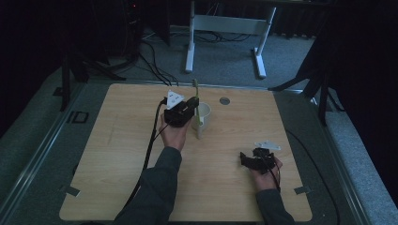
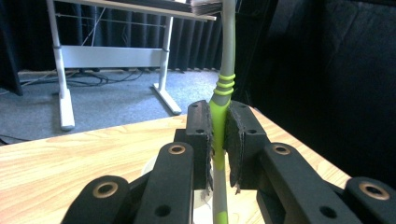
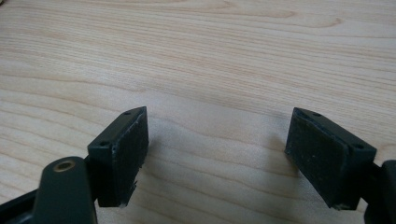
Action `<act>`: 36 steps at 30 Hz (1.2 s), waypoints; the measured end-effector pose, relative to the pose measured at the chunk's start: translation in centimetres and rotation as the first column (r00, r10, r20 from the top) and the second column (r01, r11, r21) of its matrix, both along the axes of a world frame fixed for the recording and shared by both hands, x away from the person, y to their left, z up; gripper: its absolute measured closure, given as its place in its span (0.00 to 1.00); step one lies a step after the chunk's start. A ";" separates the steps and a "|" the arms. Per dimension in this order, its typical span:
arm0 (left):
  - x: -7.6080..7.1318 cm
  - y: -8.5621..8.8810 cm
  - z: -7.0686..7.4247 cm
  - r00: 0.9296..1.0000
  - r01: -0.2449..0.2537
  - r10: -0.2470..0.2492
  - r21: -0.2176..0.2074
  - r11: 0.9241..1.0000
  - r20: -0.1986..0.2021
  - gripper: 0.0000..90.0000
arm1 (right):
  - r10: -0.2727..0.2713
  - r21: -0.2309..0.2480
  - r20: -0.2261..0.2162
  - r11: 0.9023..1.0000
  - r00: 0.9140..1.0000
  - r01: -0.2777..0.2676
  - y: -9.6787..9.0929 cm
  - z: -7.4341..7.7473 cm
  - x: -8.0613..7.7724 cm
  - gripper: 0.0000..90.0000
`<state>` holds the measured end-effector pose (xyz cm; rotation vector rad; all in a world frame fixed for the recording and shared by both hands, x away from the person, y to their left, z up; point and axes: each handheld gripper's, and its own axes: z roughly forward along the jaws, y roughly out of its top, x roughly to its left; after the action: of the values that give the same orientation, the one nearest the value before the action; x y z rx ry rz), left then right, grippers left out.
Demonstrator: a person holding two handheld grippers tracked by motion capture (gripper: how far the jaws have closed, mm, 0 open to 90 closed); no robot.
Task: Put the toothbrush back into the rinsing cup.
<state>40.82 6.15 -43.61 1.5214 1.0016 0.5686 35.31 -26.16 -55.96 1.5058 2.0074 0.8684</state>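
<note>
A green and grey toothbrush stands upright, bristles up, beside a white cup near the table's middle. My left gripper is shut on its handle. In the left gripper view the toothbrush runs up between the pads, bristle head at the top edge, and the cup's rim peeks out below the jaws. My right gripper rests low over the wood at the front right. Its pads stand wide apart over bare wood in the right gripper view, open with nothing between them.
The wooden table has a small round grommet behind the cup. A white desk frame stands on the carpet beyond the far edge. Black cables trail from the left gripper toward the front.
</note>
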 end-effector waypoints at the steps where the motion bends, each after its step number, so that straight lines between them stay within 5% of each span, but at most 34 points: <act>1: 0.0 -0.1 0.0 1.000 0.000 0.000 0.000 1.000 0.002 0.89 | 0.000 0.000 0.000 1.000 1.000 0.000 0.0 0.0 0.0 0.23; 16: -0.1 -0.7 -0.3 1.000 0.011 -0.012 0.018 1.000 0.011 0.89 | 0.001 0.000 0.000 1.000 1.000 -0.001 0.0 0.0 0.0 0.23; 36: -0.8 -2.2 -1.3 0.999 0.028 -0.031 0.107 0.994 0.018 0.88 | 0.004 0.000 -0.001 1.000 1.000 -0.004 0.0 0.0 0.0 0.23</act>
<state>40.06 3.98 -44.89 1.6191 0.9450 0.6231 35.31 -26.14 -55.96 1.5030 2.0111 0.8692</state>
